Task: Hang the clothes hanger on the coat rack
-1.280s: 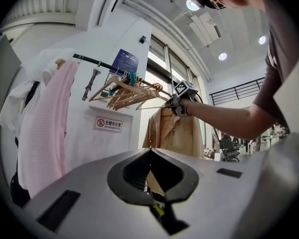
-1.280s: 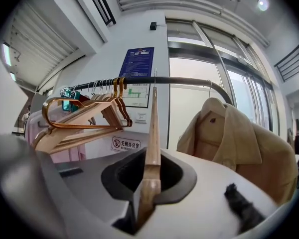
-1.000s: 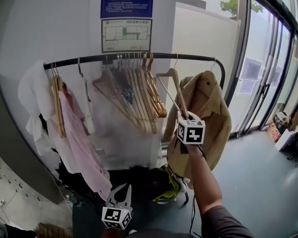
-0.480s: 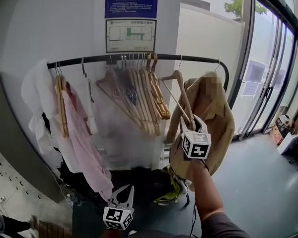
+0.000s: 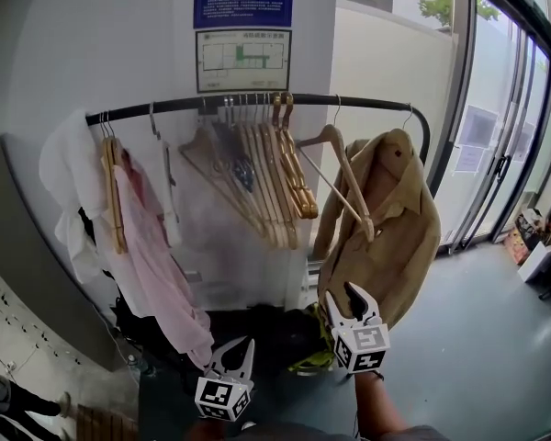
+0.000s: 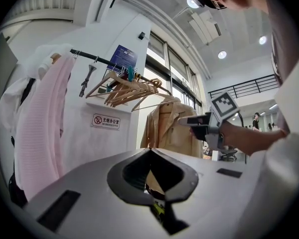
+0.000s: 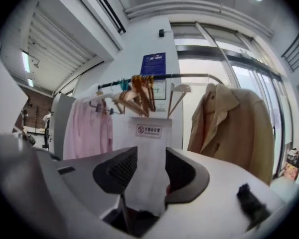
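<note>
A black coat rack bar (image 5: pixel 257 105) runs across the wall. The light wooden hanger (image 5: pixel 335 168) hangs from it by its hook, tilted, between a bunch of wooden hangers and a tan coat; it also shows in the right gripper view (image 7: pixel 177 96). My right gripper (image 5: pixel 344 294) is well below the hanger and apart from it. Its jaws (image 7: pixel 152 156) are opening, with nothing between them. My left gripper (image 5: pixel 234 349) is low at the bottom of the head view, its tips together (image 6: pixel 149 152) and empty.
The rail also carries a tan coat (image 5: pixel 386 219), a bunch of wooden hangers (image 5: pixel 266 168), a pink garment (image 5: pixel 156 255) and a white one (image 5: pixel 69 182). Dark clothes lie on the floor (image 5: pixel 257 324). Glass doors (image 5: pixel 505 136) stand at the right.
My right gripper opened off the wooden hanger, then dropped down and back toward me. The hanger stays hooked on the bar. The left gripper has kept still.
</note>
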